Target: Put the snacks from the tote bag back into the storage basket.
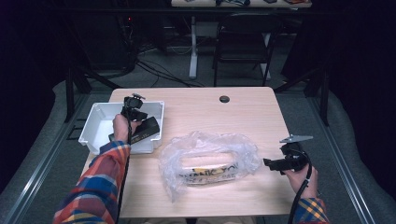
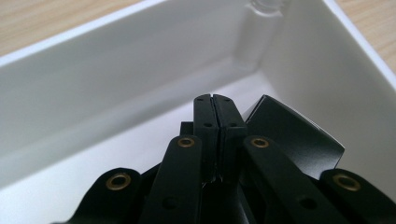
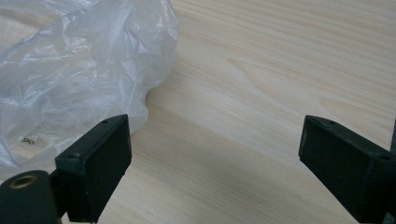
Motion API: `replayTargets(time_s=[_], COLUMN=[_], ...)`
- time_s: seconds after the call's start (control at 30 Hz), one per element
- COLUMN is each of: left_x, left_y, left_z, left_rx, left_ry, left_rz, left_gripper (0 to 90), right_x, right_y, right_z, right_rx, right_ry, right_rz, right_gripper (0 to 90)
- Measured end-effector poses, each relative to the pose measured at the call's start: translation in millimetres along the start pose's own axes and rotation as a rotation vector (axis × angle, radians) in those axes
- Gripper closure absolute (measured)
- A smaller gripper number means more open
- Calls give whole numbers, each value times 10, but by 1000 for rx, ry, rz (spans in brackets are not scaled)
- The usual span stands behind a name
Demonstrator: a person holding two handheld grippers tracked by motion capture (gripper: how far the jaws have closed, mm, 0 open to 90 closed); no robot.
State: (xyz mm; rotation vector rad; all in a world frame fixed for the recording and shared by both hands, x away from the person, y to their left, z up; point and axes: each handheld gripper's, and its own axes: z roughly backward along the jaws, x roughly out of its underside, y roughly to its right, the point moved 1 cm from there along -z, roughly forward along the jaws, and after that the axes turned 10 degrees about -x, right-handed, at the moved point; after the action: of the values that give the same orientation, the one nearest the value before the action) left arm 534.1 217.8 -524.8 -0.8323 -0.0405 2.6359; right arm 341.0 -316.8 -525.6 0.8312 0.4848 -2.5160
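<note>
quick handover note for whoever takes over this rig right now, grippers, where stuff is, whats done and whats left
Left gripper: jaws shut with nothing between them, inside the white plastic bin at the table's left.
Right gripper: jaws wide open, empty, over bare light wooden table just right of the crumpled clear plastic bag.
Flat black box: leaning inside the bin against its right wall, not gripped.
Done, apparently: box is in the bin.
Left, probably: draw the left gripper out; the bag, with printed contents inside, lies untouched mid-table.

Bin (image 1: 93,126) at table (image 1: 243,112) left; box (image 1: 148,129) in bin; plastic bag (image 1: 208,156) right of bin, near front edge.
</note>
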Motion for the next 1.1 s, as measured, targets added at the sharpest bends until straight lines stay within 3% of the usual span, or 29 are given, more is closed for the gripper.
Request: replayTargets(time_s=[0.33,0.57,0.83,0.93,1.03,1.1], left_x=[57,96,115,102,95,96], left_y=[113,134,123,108,61,41], left_z=[26,39,50,69,123,160], left_rx=[91,116,112,92,89,86], left_ry=[-74,-99,-94,-77,-40,-38], left_rz=[-97,-108,-102,-96,-49,-55], left_gripper=[892,893,880,790,643,543], right_x=[-2,-3,-4,-4,-2,-2], right_y=[-10,-9,-12,-11,-6,-6], right_z=[1,3,3,4,2,2], right_rx=[5,9,10,5,4,4], right_ry=[3,0,1,2,4,4], right_rz=[-1,1,0,-1,-1,-1], right_gripper=[90,90,90,90,90,90])
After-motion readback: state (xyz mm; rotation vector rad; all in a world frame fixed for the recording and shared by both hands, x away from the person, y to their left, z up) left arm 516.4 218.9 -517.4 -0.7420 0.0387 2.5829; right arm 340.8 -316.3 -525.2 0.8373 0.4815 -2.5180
